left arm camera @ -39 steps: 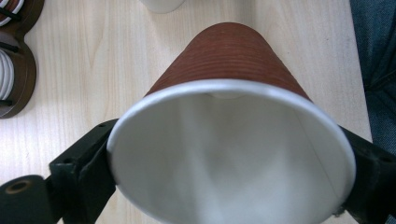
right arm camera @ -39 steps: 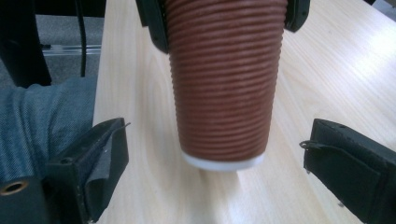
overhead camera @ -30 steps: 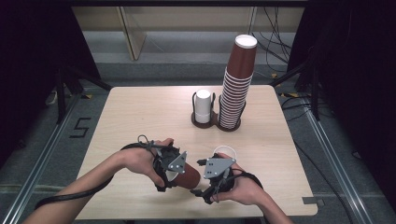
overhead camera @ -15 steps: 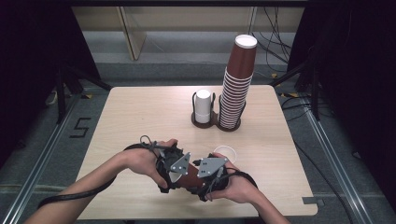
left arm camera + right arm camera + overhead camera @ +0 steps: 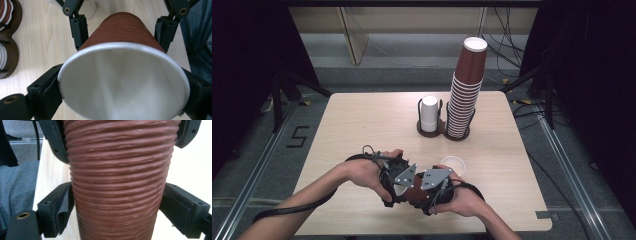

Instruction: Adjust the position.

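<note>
Cup [image 5: 414,192] brown, ribbed paper, held level above the near edge of the table [image 5: 362,125], between the two hands. Long axis lies across the table: mouth toward the left gripper [image 5: 398,184], base toward the right gripper [image 5: 432,187].

Left gripper view: white rim and smooth white inside of the cup [image 5: 122,82] face the camera, a tapered cone narrowing away; the near jaws clamp the rim on both sides. Farther off, the other gripper's jaws flank the narrow end.

Right gripper view: cup wall [image 5: 120,185] seen from outside, fine horizontal ridges, matte reddish brown, widening upward in the picture. Right jaws have just been closing with the cup between them; the left pad touches the wall, the right one looks at most just against it, so a firm grip cannot be told. At the top, the left gripper's jaws pinch the wide end.

High view alone gives the setting: pale wood-grain table, a tall stack of brown cups [image 5: 464,95] in a dark double holder [image 5: 443,131], a white cup [image 5: 429,113] upturned in the holder's other ring, and a small white cup [image 5: 452,164] standing open just beyond the right hand [image 5: 462,197]. Grey three-cornered plates top both grippers; left hand [image 5: 364,172] wraps its handle
</note>
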Demonstrator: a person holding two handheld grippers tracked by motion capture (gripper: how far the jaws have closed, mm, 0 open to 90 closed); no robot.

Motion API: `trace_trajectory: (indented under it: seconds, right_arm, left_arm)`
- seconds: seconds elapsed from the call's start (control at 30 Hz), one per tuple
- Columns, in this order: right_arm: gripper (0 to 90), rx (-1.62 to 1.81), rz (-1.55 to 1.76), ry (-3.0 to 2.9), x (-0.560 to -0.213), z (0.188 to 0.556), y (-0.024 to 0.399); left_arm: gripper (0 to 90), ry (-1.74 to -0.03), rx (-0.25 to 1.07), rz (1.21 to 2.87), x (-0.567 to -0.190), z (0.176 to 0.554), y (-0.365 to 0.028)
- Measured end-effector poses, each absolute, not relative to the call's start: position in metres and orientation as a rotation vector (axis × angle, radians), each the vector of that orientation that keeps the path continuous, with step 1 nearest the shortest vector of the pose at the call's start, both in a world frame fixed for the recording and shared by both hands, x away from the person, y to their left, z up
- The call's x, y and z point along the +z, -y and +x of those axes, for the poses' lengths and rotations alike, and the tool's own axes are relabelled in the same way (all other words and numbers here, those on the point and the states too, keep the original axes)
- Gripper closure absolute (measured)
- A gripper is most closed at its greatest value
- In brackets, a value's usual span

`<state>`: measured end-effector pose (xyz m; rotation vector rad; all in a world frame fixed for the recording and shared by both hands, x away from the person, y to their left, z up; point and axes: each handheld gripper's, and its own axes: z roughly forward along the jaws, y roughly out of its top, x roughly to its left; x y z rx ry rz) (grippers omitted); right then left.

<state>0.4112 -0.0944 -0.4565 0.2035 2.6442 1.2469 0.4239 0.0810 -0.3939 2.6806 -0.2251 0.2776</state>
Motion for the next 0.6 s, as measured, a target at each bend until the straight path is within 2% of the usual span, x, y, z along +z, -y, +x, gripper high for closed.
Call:
trace_trajectory:
  seconds: [0.6]
  right_arm:
    - [17.8,1.268,0.268,-2.68,-0.4598,0.4079,0.0904]
  left_arm:
    - [8.4,0.267,0.294,2.7,-0.3919,0.4225,-0.0765]
